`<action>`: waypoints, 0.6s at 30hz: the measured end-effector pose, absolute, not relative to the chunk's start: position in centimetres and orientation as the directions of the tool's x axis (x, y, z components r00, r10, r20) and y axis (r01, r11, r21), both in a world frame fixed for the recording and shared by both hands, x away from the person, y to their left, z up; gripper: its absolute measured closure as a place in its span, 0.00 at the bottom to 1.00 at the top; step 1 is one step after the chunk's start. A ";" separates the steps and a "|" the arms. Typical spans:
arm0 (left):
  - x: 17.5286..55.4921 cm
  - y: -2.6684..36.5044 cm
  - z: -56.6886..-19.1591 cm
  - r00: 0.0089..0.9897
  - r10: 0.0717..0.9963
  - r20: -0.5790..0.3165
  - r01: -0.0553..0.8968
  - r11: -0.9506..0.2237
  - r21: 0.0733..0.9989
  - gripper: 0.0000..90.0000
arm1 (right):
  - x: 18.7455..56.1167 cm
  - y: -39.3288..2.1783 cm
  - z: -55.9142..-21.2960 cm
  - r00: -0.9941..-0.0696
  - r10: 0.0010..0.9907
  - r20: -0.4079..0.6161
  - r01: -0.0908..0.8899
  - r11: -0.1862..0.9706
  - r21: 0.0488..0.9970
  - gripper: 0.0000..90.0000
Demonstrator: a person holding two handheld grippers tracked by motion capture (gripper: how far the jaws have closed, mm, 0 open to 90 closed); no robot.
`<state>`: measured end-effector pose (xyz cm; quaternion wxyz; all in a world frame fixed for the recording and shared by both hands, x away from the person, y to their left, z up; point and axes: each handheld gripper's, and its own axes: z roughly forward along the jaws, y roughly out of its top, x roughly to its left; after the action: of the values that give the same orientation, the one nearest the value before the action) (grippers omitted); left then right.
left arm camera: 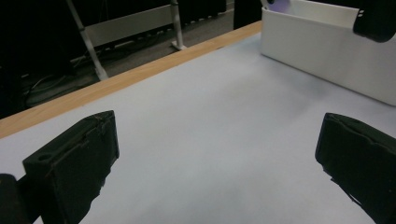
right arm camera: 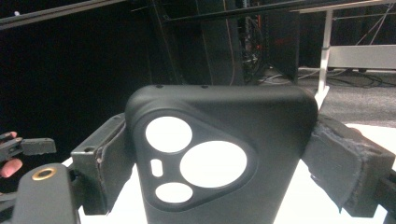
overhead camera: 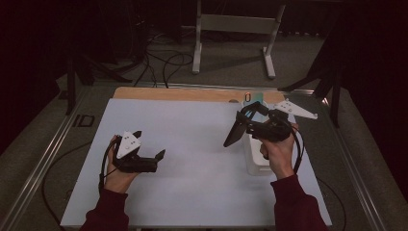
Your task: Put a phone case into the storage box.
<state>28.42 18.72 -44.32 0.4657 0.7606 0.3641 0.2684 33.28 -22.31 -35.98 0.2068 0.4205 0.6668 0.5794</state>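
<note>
A black phone case with round camera cut-outs hangs above the white table, right of centre. My right gripper is shut on it. In the right gripper view the case stands upright, and both padded jaws press its sides. My left gripper rests low over the table's left part and is open with nothing in it. In the left gripper view its jaws stand wide apart over bare table.
A white bin stands on the table under my right hand, with something teal at its far end. The same bin is at the upper right of the left gripper view. A wooden edge runs along the far side.
</note>
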 end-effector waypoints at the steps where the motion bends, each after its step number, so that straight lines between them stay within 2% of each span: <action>1: 28.4 18.9 -44.4 0.588 0.806 0.066 0.307 -0.297 0.904 0.00 | 33.3 -22.4 -36.0 -0.559 0.802 0.210 0.319 -0.026 0.947 0.16; 18: 27.5 20.9 -45.3 0.544 0.834 0.085 0.325 -0.303 0.896 0.01 | 34.1 -23.3 -35.8 -0.522 0.826 0.211 0.319 -0.041 0.947 0.16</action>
<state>27.54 20.86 -45.26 0.4486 0.7556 0.3835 0.2841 34.08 -23.28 -35.81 0.2209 0.4360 0.6564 0.5747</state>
